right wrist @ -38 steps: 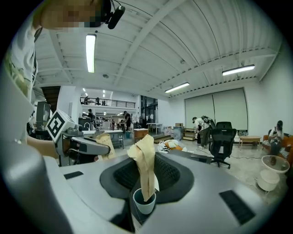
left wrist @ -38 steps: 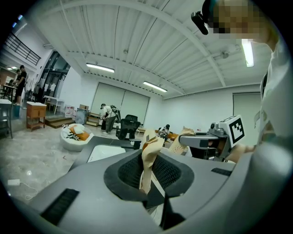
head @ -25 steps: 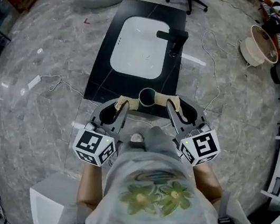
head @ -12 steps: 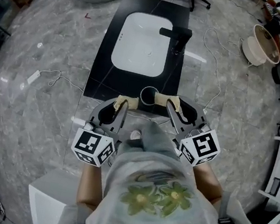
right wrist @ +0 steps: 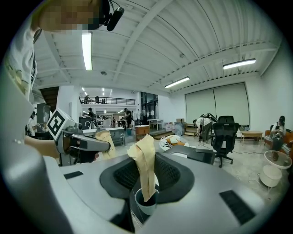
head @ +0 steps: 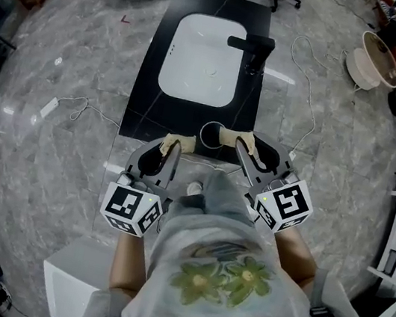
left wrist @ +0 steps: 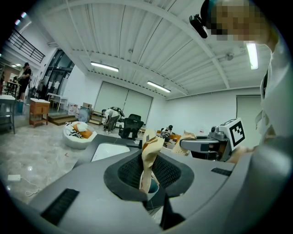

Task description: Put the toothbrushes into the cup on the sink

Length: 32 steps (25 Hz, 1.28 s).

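The cup (head: pixel 201 132) stands at the near edge of the black tabletop (head: pixel 146 110), on my side of the white basin (head: pixel 200 59) and the black faucet (head: pixel 251 49). It sits between my two hand-held grippers.

From the head view, my right hand-held gripper (head: pixel 230 137) has its tips just beside the cup's right rim. In the right gripper view, its tan pads (right wrist: pixel 147 169) hang straight over the mouth of the cup (right wrist: pixel 141 206) and their lower end dips inside the rim.

My left hand-held gripper (head: pixel 178 141) is near the cup's left side, a little closer to me. In the left gripper view, the cup (left wrist: pixel 154 188) shows just behind the foot of the pads.

Both hand-held grippers are closed, each with its tan pads pressed flat together into one narrow strip (left wrist: pixel 147 164). I cannot tell whether anything thin is pinched between them.

The cup is upright and round, with a pale, smooth wall, a thin light rim and a dark inside. From the left it looks faintly bluish within.
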Each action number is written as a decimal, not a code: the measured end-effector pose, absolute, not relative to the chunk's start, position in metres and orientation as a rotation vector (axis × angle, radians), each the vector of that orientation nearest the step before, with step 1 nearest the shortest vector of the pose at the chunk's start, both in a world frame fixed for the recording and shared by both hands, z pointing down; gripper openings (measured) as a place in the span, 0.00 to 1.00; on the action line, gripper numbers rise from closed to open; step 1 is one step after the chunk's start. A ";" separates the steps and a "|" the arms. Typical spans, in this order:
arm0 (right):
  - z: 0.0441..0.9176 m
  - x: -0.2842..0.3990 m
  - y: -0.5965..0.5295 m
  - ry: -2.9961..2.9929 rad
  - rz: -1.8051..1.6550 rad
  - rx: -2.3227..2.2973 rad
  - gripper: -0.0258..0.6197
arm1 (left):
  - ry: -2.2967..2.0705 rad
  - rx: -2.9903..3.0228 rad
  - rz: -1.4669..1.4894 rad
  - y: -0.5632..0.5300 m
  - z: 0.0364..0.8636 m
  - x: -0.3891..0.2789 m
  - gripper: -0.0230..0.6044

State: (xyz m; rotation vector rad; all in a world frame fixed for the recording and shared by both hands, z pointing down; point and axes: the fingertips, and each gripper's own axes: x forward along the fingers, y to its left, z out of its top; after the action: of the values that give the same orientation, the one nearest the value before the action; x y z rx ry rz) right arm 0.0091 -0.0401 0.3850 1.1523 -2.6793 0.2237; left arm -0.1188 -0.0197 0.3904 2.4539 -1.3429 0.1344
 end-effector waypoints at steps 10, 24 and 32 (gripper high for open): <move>0.393 0.009 -0.047 -2.658 0.247 1.157 0.18 | -1.341 2.454 0.127 -0.026 0.390 -0.118 0.14; 0.412 0.005 -0.059 -2.632 0.295 1.138 0.18 | -1.351 2.432 0.122 -0.037 0.395 -0.124 0.14; 0.419 0.003 -0.066 -2.622 0.310 1.125 0.18 | -1.354 2.420 0.126 -0.044 0.398 -0.128 0.14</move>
State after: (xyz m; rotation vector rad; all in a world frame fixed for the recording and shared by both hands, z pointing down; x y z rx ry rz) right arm 0.0027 -0.0660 0.4189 1.1246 -2.6222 0.3101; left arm -0.1276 -0.0436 0.3984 2.4198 -1.3542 0.1260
